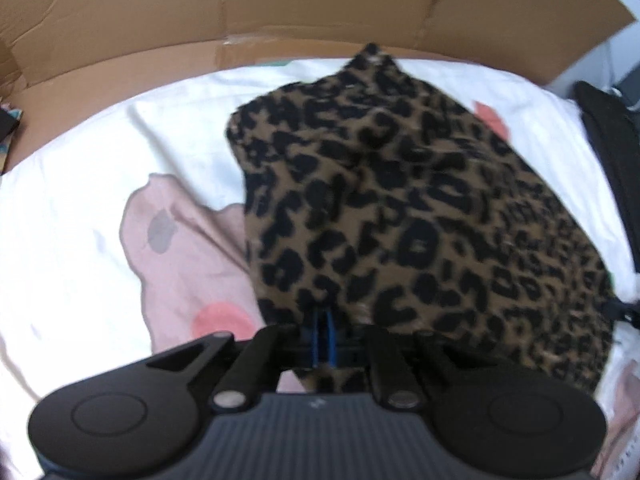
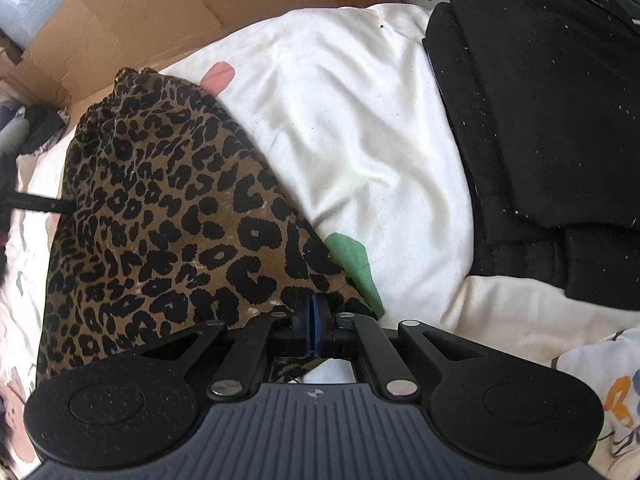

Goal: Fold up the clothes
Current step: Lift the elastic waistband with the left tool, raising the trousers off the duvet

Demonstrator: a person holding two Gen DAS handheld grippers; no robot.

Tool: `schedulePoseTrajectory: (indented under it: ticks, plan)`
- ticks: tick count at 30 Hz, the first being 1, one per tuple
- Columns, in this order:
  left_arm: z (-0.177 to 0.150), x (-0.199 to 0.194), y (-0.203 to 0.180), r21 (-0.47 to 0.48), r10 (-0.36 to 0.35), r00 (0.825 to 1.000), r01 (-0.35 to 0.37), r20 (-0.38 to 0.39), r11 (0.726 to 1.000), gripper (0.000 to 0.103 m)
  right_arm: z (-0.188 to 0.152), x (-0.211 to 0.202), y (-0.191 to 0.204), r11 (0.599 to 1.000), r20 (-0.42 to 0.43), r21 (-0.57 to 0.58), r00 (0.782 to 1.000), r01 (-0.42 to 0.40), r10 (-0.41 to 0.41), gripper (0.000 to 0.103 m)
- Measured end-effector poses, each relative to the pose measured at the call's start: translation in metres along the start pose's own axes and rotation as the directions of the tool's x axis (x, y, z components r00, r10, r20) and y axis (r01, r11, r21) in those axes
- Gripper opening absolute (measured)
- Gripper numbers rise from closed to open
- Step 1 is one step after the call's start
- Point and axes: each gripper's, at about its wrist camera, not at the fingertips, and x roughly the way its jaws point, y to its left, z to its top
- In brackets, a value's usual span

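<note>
The leopard-print garment (image 1: 400, 208) lies on the bed's white printed sheet (image 1: 80, 208), roughly in the middle of the bed. Its long axis runs from the near edge, where both grippers are, toward the far edge lined with cardboard (image 1: 280, 4). It narrows toward that far edge and ends in a gathered point close to the cardboard; the broad end is at the near side.

The left hand-held gripper (image 1: 323, 338) is closed on the near edge of the garment, its blue pads pinching a fold of the cloth, which drapes up and over the fingertips. The left view is somewhat blurred. The right hand-held gripper (image 2: 311, 330) is also closed, clamped on the garment's near right corner, with a strip of the print showing beneath the fingers.

On the right side of the bed, well apart from the garment, sits a stack of folded black clothes (image 2: 552, 120), with bare sheet between the two. A green patch (image 2: 352, 260) of the sheet's print lies just beside the garment's right edge. A thin dark bar (image 2: 36, 205) reaches in from the left edge of the right view and meets the garment's left side; what it is cannot be told.
</note>
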Motion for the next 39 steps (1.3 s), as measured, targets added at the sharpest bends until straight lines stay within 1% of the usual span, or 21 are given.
schedulePoseTrajectory:
  ticks: [2, 5, 8, 11, 13, 16, 18, 22, 26, 30, 35, 39]
  plan:
    - [0.002, 0.002, 0.003, -0.024, -0.006, 1.0, 0.007, 0.005, 1.0, 0.006, 0.002, 0.0, 0.0, 1.0, -0.008, -0.005, 1.0, 0.009, -0.009, 0.005]
    - [-0.001, -0.012, 0.001, -0.038, -0.016, 1.0, 0.017, 0.022, 0.999, 0.007, 0.001, -0.004, 0.002, 1.0, -0.015, -0.002, 0.999, 0.03, -0.03, 0.006]
    - [-0.012, -0.029, -0.006, -0.021, -0.043, 0.999, 0.044, 0.033, 0.999, 0.007, -0.001, -0.011, 0.005, 0.999, -0.014, 0.004, 0.999, 0.045, -0.045, 0.01]
    - [-0.024, -0.046, -0.014, -0.003, -0.07, 0.997, 0.07, 0.04, 0.998, 0.008, -0.003, -0.022, 0.006, 0.999, 0.005, 0.011, 0.999, 0.04, -0.04, 0.009]
    - [-0.039, -0.05, -0.022, 0.004, -0.089, 0.996, 0.089, 0.029, 0.996, 0.008, -0.002, -0.028, 0.008, 0.999, 0.023, 0.024, 1.0, 0.021, -0.021, 0.009]
    - [-0.06, -0.05, -0.033, 0.007, -0.121, 0.993, 0.121, 0.005, 0.993, 0.008, -0.002, -0.027, 0.016, 1.0, 0.034, 0.018, 0.999, -0.016, 0.015, 0.009]
    - [-0.075, -0.045, -0.04, 0.009, -0.126, 0.992, 0.126, -0.015, 0.992, 0.008, -0.003, -0.024, 0.022, 1.0, 0.027, 0.012, 0.999, -0.025, 0.025, 0.009]
    - [-0.093, -0.037, -0.046, -0.047, -0.144, 0.988, 0.142, -0.056, 0.989, 0.008, -0.005, -0.019, 0.035, 0.999, 0.023, 0.027, 0.999, -0.042, 0.041, 0.011]
    - [-0.102, -0.033, -0.049, -0.064, -0.166, 0.983, 0.161, -0.078, 0.985, 0.008, -0.007, -0.018, 0.05, 0.997, 0.018, 0.015, 0.997, -0.074, 0.074, 0.018]
    - [-0.105, -0.02, -0.045, -0.102, -0.193, 0.975, 0.183, -0.107, 0.978, 0.008, -0.013, -0.01, 0.064, 0.995, -0.007, 0.007, 0.995, -0.096, 0.096, 0.026]
    - [-0.104, -0.011, -0.042, -0.103, -0.191, 0.975, 0.179, -0.116, 0.978, 0.008, -0.025, -0.003, 0.08, 0.993, -0.026, -0.011, 0.993, -0.119, 0.119, 0.027]
    - [-0.111, -0.026, -0.046, -0.091, -0.182, 0.978, 0.173, -0.103, 0.981, 0.009, -0.039, -0.004, 0.091, 0.99, -0.045, -0.028, 0.99, -0.135, 0.133, 0.027]
